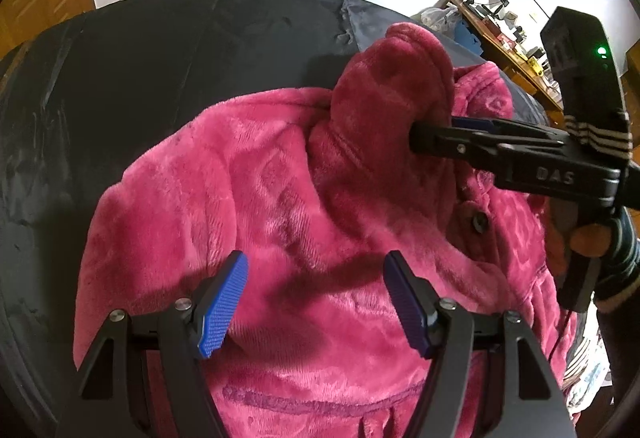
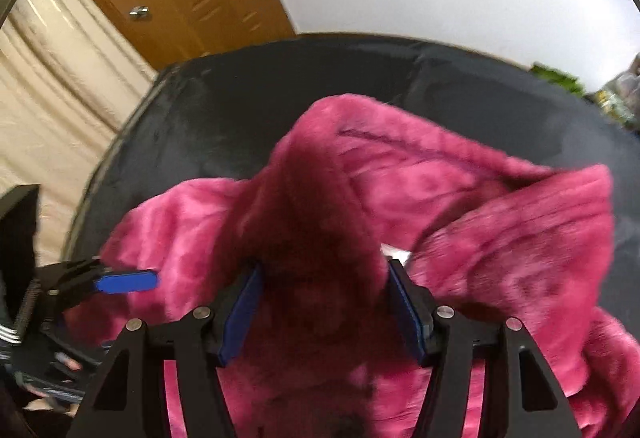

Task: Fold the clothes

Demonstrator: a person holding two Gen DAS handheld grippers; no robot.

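Pink fleece jacket (image 1: 280, 197) on dark sheet (image 1: 140, 57): right gripper (image 2: 324, 302) clamps a raised fold; left gripper (image 1: 316, 302) hovers above, jaws wide, empty.

Bright, even room light; left wrist view sharp, right wrist view smeared by motion blur; fisheye bending, dark corners.

Garment (image 2: 500, 238) perhaps motion-blurred, lower part cropped

Fleece garment (image 1: 280, 197) spread on mattress (image 1: 140, 77), reaching its near edge. Raised fold (image 1: 384, 97) at garment's right side, between right gripper (image 1: 432, 135) pads. Left gripper (image 1: 316, 302) above garment's near middle.
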